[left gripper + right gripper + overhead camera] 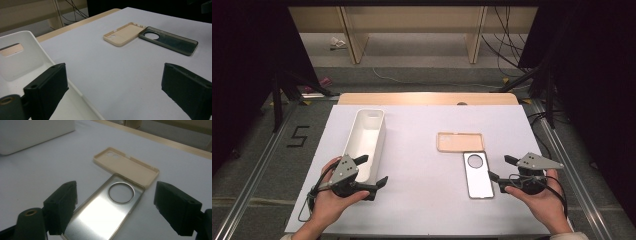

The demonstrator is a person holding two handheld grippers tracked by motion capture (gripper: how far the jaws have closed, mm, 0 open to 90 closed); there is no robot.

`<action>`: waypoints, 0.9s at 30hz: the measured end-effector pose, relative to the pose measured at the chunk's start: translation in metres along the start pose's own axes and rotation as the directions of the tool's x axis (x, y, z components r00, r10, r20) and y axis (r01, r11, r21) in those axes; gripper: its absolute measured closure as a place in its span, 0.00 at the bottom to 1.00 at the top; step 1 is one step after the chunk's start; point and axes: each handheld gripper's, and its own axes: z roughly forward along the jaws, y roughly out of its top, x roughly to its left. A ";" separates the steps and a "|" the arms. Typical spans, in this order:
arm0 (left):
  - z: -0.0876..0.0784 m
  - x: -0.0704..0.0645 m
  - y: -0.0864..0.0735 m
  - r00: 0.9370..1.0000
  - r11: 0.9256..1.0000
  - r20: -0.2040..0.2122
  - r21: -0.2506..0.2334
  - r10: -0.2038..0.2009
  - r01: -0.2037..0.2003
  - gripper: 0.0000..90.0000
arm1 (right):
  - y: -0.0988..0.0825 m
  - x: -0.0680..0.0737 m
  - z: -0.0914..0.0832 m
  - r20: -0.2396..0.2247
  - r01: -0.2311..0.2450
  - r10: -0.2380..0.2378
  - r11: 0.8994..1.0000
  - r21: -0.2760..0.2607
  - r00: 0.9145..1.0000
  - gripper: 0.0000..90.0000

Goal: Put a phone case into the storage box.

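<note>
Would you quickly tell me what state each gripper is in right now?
Left gripper: open, holding nothing.
Right gripper: open, holding nothing.

Left gripper (pixel 373 171): black body, grey three-cornered top plate with small dark holes, thin black cable looping below the hand. Right gripper (pixel 498 169): same black body, grey three-cornered plate, black cable curling round the wrist. Jaws: matte black rectangular blocks with small round screw recesses; brass-coloured insert at the base. Light sleeve cuff (pixel 564 236) at lower right.
</note>
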 end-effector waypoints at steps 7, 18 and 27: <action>0.000 0.000 0.000 1.000 1.000 0.001 0.003 0.000 0.000 0.07 | 0.000 0.000 0.000 0.001 0.002 -0.002 1.000 0.006 1.000 0.22; 0.001 0.000 0.000 1.000 1.000 0.000 0.006 0.001 -0.001 0.07 | 0.000 0.000 0.001 -0.001 0.006 -0.006 1.000 0.008 1.000 0.23; 0.001 0.000 -0.001 1.000 1.000 0.002 0.005 0.001 -0.001 0.07 | 0.004 0.012 0.013 -0.109 0.183 -0.169 0.973 0.142 0.980 0.27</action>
